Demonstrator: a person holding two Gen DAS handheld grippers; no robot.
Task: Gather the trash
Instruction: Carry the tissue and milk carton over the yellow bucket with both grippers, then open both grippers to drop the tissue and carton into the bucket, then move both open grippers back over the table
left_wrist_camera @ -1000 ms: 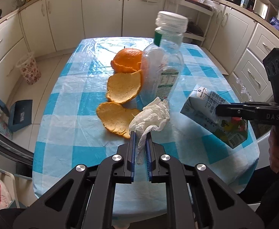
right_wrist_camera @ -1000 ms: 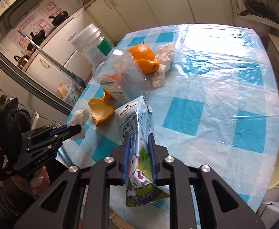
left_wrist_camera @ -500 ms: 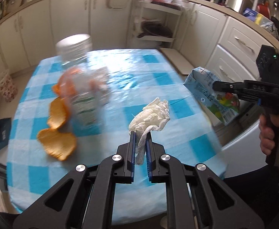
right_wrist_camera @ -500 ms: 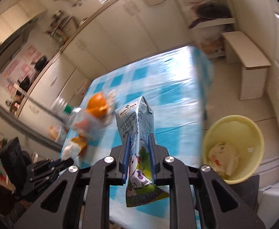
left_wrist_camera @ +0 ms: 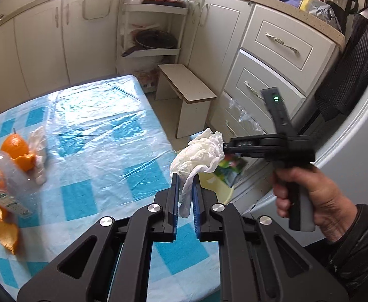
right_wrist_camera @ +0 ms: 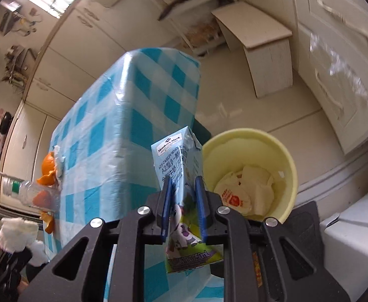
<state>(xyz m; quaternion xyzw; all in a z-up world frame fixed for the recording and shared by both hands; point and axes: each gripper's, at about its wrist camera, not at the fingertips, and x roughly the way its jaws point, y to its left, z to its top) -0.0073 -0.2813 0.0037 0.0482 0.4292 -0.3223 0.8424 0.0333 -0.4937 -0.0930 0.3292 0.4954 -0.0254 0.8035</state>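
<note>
Two tongs: I have both loaded.
Left tongs (left_wrist_camera: 185, 188): pinching one crumpled tissue (left_wrist_camera: 199, 153), past the worktop (left_wrist_camera: 108, 130) edge.
Right tongs (right_wrist_camera: 183, 196): clamping one milk carton (right_wrist_camera: 178, 166) beside one yellow bin (right_wrist_camera: 288, 156).

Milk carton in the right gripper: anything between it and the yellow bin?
Nothing visible. The milk carton, clamped in the right gripper, hangs just beside the yellow bin. The bin's mouth is open, with only crumpled trash at the bottom.
</note>
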